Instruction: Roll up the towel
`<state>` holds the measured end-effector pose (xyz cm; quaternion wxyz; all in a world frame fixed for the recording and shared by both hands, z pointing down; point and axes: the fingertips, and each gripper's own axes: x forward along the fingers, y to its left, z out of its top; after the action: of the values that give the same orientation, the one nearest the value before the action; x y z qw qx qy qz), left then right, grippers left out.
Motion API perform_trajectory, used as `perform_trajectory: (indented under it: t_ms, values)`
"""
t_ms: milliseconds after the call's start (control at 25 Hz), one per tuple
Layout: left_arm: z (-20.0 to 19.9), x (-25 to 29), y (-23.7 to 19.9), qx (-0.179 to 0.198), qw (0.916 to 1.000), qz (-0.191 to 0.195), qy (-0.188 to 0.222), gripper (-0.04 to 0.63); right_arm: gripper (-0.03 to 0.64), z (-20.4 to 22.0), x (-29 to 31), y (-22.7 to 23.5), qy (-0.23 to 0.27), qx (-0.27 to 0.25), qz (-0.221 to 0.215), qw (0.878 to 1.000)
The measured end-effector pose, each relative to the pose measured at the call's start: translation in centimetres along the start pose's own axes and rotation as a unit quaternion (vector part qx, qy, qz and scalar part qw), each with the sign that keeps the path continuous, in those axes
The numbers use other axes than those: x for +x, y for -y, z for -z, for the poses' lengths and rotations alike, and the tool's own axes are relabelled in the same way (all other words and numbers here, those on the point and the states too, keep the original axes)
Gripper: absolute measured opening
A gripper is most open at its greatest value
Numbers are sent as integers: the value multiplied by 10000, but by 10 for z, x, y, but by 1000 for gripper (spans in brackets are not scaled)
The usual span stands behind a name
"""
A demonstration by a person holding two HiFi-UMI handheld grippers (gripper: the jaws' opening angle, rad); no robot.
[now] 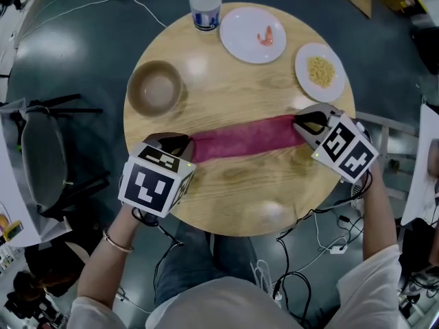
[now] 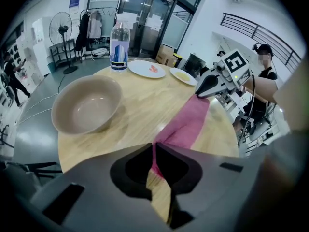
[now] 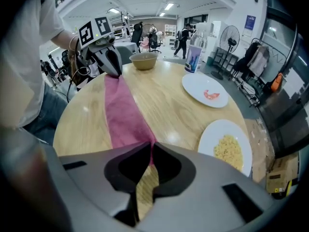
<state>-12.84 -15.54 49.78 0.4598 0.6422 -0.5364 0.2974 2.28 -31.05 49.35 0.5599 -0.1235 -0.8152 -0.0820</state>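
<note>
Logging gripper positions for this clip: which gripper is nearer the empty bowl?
Left. The left gripper, shut on one end of the pink towel, sits close to the bowl. The right gripper, shut on the other end, is across the table from it.

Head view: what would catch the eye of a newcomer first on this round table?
A dark pink towel lies stretched as a long band across the round wooden table, the left gripper shut on one end and the right gripper on the other. Beyond it stand an empty bowl, a water bottle, a plate with pink food and a plate with yellow food.
</note>
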Motion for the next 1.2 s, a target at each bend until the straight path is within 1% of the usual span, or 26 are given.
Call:
perform_trajectory:
  t_ms: [200, 400, 560, 800, 880, 1000, 1120, 1200]
  values:
    - [-2, -3, -1, -20, 10000, 11, 70, 26, 34, -1, -1, 2, 65, 23, 94, 9999]
    - [-4, -12, -2, -310, 9991, 124, 265, 49, 48, -1, -7, 3, 154, 92, 194, 9997]
    - [-4, -21, -6, -440, 9982, 56, 414, 57, 54, -2, -14, 4, 251, 155, 308, 9991]
    - [0, -40, -13, -668, 9958, -57, 620, 57, 58, 0, -35, 3, 569, 475, 515, 9959]
    - [0, -49, -14, -711, 9948, -128, 719, 55, 57, -1, -46, 2, 778, 656, 644, 9927]
    - [-2, -64, -12, -714, 9928, -262, 925, 49, 52, -1, -67, -3, 1149, 1035, 865, 9842]
    - [-8, -87, -3, -604, 9895, -489, 1218, 44, 41, 1, -93, -15, 1504, 1406, 1134, 9720]
    - [-13, -109, 6, -505, 9850, -665, 1513, 39, 34, 3, -116, -27, 1757, 1655, 1354, 9609]
